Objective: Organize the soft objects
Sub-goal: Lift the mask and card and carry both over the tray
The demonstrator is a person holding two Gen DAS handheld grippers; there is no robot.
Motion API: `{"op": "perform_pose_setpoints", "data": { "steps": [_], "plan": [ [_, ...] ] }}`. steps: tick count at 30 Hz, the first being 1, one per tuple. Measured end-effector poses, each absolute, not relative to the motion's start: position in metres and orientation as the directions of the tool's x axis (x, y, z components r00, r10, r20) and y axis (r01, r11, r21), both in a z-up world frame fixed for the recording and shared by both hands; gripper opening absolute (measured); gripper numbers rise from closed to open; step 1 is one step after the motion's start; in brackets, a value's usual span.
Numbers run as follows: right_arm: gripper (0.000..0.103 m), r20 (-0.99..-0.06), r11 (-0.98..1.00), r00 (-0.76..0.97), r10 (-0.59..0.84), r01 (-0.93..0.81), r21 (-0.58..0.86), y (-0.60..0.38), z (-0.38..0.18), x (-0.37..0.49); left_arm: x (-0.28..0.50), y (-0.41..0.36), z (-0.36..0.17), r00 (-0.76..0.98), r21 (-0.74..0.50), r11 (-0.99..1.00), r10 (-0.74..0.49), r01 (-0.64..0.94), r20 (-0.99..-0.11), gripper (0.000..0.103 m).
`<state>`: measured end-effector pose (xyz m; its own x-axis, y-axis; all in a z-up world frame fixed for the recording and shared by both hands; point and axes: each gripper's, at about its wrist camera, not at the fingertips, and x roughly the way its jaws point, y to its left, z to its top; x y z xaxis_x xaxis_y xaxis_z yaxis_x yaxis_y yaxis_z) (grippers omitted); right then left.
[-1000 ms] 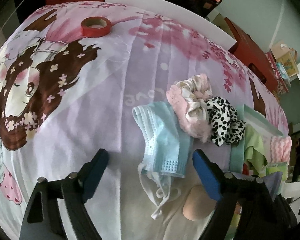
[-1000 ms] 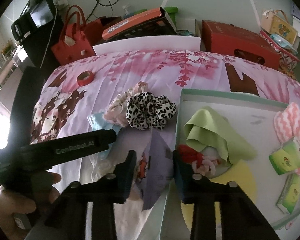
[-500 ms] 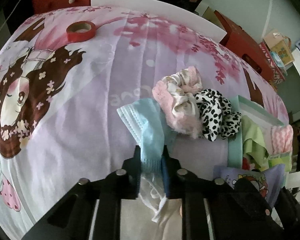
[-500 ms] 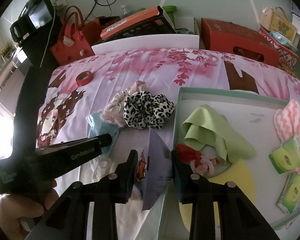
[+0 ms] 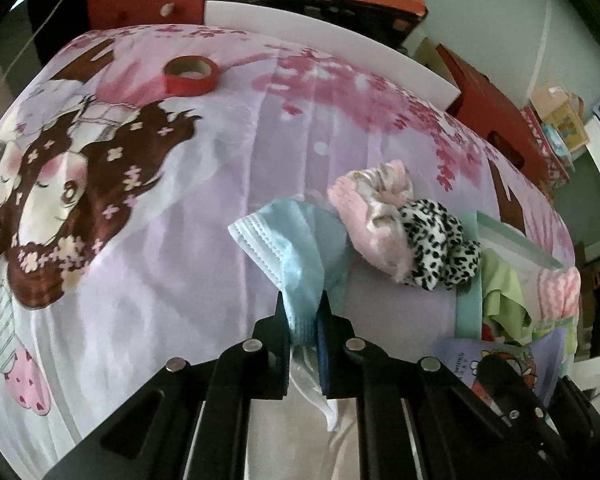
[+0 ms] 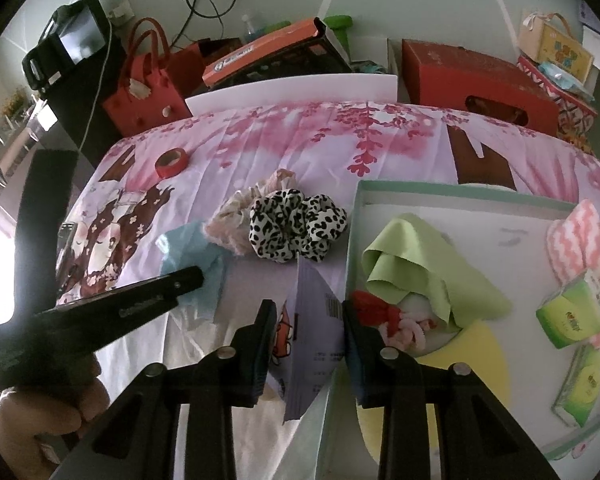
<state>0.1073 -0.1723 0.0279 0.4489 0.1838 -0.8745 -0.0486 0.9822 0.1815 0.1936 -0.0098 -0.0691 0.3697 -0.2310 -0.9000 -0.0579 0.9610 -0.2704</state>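
Pale blue pleated fabric face mask (image 5: 296, 240) is lying on the pink printed bedsheet (image 5: 204, 216), the left gripper (image 5: 303, 322) jaws pinching its near edge; the right gripper (image 6: 309, 330) jaws are gripping a lilac cartoon-printed packet (image 6: 314, 332) beside the mint-rimmed tray (image 6: 460, 194).

Dim soft daylight, fisheye-warped edges, left glare

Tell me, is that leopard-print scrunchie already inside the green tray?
No, the leopard-print scrunchie lies on the pink bedsheet, just outside the green tray's left wall.
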Motion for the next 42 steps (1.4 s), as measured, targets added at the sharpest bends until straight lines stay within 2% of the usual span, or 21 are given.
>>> {"op": "perform_pose_setpoints", "data": {
  "steps": [7, 18, 25, 34, 42],
  "plan": [
    [0.031, -0.853, 0.979, 0.483, 0.197, -0.047, 0.199, -0.176, 0.039, 0.106, 0.188, 0.001, -0.055, 0.421, -0.266, 0.960, -0.208, -0.083, -0.883, 0.011],
    [0.030, -0.778, 0.971, 0.588, 0.219, -0.053, 0.233, -0.188, 0.078, 0.096, 0.164, 0.011, -0.001, 0.581, -0.272, 0.959, -0.181, -0.074, -0.794, 0.011],
    [0.030, -0.747, 0.971, 0.633, 0.203, -0.029, 0.239, -0.200, 0.093, 0.092, 0.160, 0.004, 0.012, 0.617, -0.273, 0.961, -0.191, -0.040, -0.763, 0.011],
    [0.030, -0.730, 0.966, 0.674, 0.111, 0.098, 0.237, -0.247, 0.102, 0.087, 0.160, -0.022, 0.015, 0.607, -0.294, 0.955, -0.254, 0.036, -0.753, 0.011],
    [0.030, -0.781, 0.944, 0.624, -0.010, 0.263, 0.198, -0.303, 0.084, 0.087, 0.153, -0.083, 0.014, 0.565, -0.286, 0.936, -0.352, 0.206, -0.746, 0.011]
  ]
}}
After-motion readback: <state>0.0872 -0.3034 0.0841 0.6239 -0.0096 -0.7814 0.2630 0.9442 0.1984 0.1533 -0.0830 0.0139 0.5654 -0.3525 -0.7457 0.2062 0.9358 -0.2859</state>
